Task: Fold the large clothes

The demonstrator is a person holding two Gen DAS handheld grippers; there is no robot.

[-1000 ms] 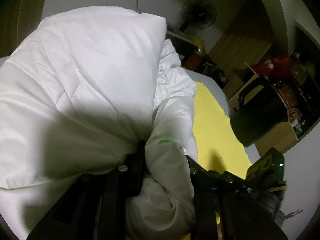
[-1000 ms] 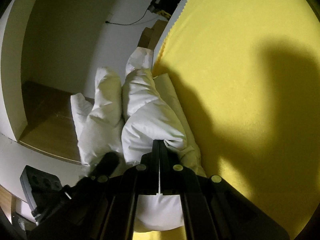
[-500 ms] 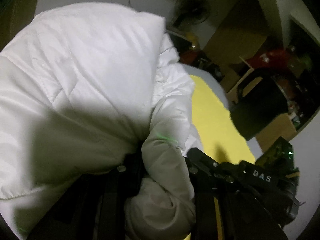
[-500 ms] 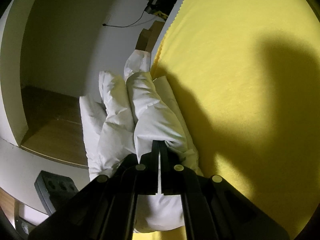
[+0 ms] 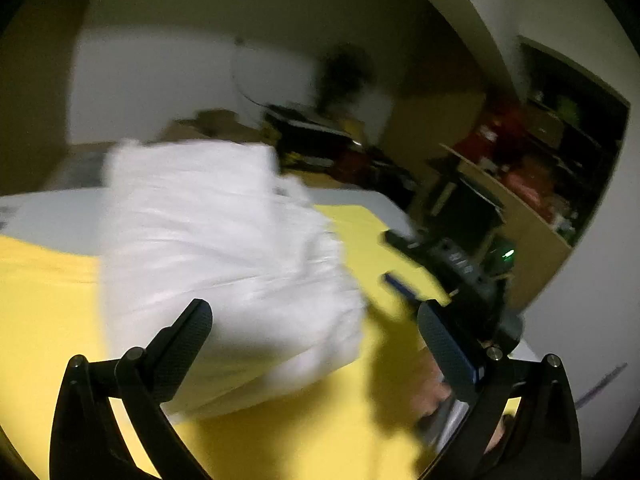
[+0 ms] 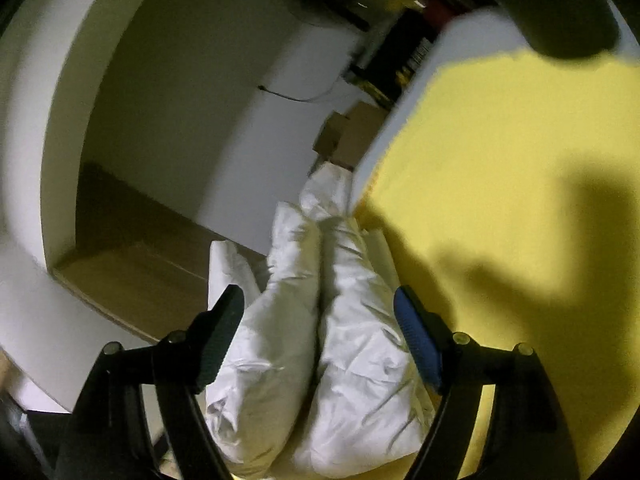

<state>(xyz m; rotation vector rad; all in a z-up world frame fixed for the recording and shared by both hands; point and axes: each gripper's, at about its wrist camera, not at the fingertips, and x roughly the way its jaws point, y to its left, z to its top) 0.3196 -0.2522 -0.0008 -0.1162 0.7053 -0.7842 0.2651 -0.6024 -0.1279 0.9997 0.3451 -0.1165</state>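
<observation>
A white puffy jacket (image 5: 224,248) lies folded on a yellow cloth (image 5: 312,420) over the table; the view is motion-blurred. My left gripper (image 5: 316,320) is open and empty, its jaws wide apart just in front of the jacket. In the right wrist view the jacket (image 6: 320,340) lies bunched along the left edge of the yellow cloth (image 6: 500,200), part hanging past the table edge. My right gripper (image 6: 318,304) is open, its jaws either side of the jacket without gripping it. The right gripper also shows in the left wrist view (image 5: 404,260).
A white wall (image 6: 224,112) and a wooden floor (image 6: 132,276) lie to the left of the table. Cardboard boxes (image 6: 352,132) stand by the table's far end. Shelves with clutter (image 5: 520,168) and a fan (image 5: 344,72) stand at the back right.
Both grippers have opened and let go of the jacket. The jacket has dropped from being held up onto the yellow cloth. The left gripper has pulled back from it.
</observation>
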